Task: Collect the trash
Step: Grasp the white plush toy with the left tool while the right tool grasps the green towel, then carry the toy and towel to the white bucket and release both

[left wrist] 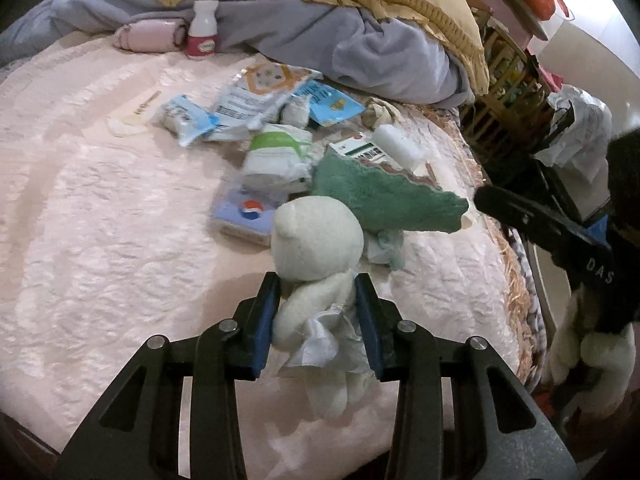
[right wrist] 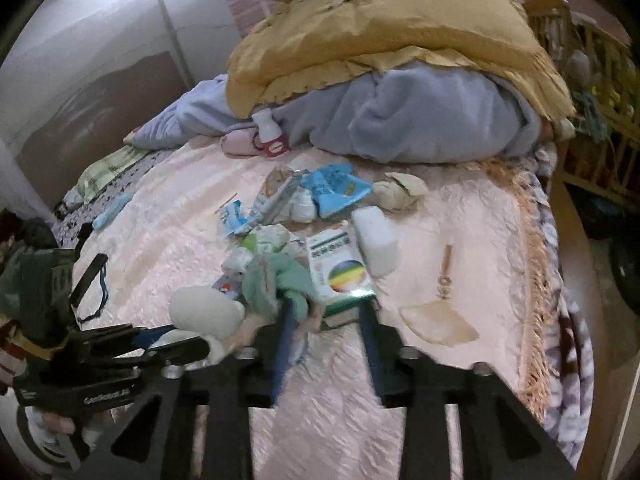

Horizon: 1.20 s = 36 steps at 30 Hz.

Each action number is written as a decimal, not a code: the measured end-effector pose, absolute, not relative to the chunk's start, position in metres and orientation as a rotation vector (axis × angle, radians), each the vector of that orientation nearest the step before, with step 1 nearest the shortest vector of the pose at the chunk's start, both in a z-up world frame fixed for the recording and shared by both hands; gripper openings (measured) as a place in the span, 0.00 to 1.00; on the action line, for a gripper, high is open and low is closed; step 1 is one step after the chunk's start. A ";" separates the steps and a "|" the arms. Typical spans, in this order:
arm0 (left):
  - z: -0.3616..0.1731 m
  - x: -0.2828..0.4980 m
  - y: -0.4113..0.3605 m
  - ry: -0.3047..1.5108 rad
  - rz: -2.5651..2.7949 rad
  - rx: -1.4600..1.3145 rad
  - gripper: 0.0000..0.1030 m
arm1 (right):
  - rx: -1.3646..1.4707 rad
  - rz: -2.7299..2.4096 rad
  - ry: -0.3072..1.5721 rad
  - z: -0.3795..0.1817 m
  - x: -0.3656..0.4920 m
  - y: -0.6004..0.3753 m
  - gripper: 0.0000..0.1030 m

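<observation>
My left gripper (left wrist: 316,312) is shut on the body of a white plush toy (left wrist: 318,236), with crinkled clear plastic caught at its lower part. The right wrist view shows that same toy (right wrist: 204,312) in the left gripper (right wrist: 176,340). My right gripper (right wrist: 326,332) stands open over the bedspread. A green cloth (right wrist: 276,284) hangs against its left finger, and a green-and-white box (right wrist: 340,268) lies just past its tips. From the left wrist, the green cloth (left wrist: 384,196) stretches toward the right gripper (left wrist: 486,202). Wrappers (left wrist: 256,96) and a rolled white bundle (left wrist: 276,160) are heaped behind.
A small white bottle (right wrist: 270,136) stands by the lavender blanket (right wrist: 420,120) under a yellow quilt (right wrist: 380,28). A white block (right wrist: 376,240) and a cream fan-shaped piece (right wrist: 440,322) lie on the pink bedspread (right wrist: 160,220). The fringed bed edge (right wrist: 536,280) and a wooden crib (right wrist: 600,152) are at right.
</observation>
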<state>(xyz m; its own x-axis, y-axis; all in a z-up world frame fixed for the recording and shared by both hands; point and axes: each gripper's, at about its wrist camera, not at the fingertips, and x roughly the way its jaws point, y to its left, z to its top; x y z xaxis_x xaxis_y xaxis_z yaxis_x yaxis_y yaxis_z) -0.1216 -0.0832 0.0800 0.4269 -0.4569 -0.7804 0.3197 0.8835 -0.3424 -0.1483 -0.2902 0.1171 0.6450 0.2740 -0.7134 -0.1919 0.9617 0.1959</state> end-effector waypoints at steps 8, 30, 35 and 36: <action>0.083 -0.124 -0.042 1.013 -0.409 -0.150 0.35 | -0.036 0.363 0.924 0.103 -0.096 -0.235 0.69; 0.121 -0.133 -0.109 0.950 -0.574 -0.130 0.35 | 0.199 0.243 0.770 0.125 -0.176 -0.306 0.42; 0.132 -0.141 -0.146 0.936 -0.625 -0.070 0.35 | 0.231 0.160 0.758 0.122 -0.210 -0.336 0.42; 0.134 -0.142 -0.154 0.934 -0.634 -0.059 0.35 | 0.240 0.151 0.755 0.123 -0.215 -0.341 0.42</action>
